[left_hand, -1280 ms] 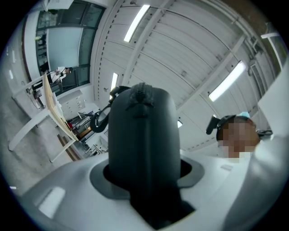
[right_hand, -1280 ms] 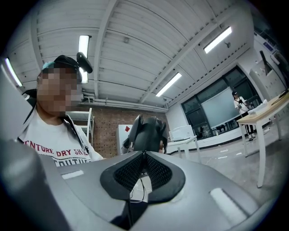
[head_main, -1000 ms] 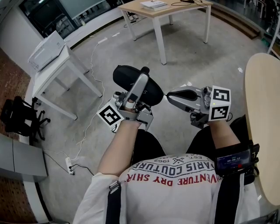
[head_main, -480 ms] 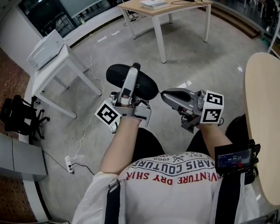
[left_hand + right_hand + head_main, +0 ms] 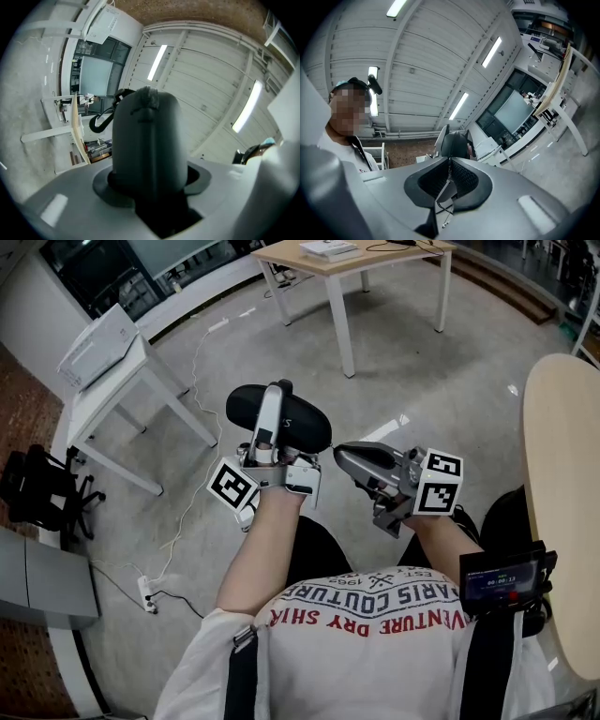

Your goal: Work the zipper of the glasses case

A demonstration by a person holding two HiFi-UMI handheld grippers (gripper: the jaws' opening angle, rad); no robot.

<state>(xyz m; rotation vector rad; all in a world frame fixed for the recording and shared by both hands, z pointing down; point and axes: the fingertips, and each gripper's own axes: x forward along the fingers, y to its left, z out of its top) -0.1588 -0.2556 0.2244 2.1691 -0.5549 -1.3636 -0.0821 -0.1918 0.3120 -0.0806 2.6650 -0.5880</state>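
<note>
In the head view a black oval glasses case (image 5: 298,423) hangs in the air above the person's lap. My left gripper (image 5: 274,407) is shut on it, with one grey finger (image 5: 270,418) lying across its top; the other finger is hidden underneath. The left gripper view shows the case (image 5: 147,136) filling the space between the jaws. My right gripper (image 5: 339,454) points left, its tip at the case's right end. In the right gripper view its ribbed pads (image 5: 461,176) meet on a small silver zipper pull (image 5: 445,191), and the case (image 5: 457,140) shows just beyond the tips.
On the grey floor, a white table (image 5: 122,395) with a white box (image 5: 98,345) stands to the left. A wooden table (image 5: 342,263) is at the back and a round wooden tabletop (image 5: 562,484) at the right. A black chair (image 5: 42,488) and a power strip (image 5: 150,593) lie at the left.
Both grippers and the case have drifted left in the head view. The left gripper has tipped more upright. The right gripper has rolled and come a little closer to the person.
</note>
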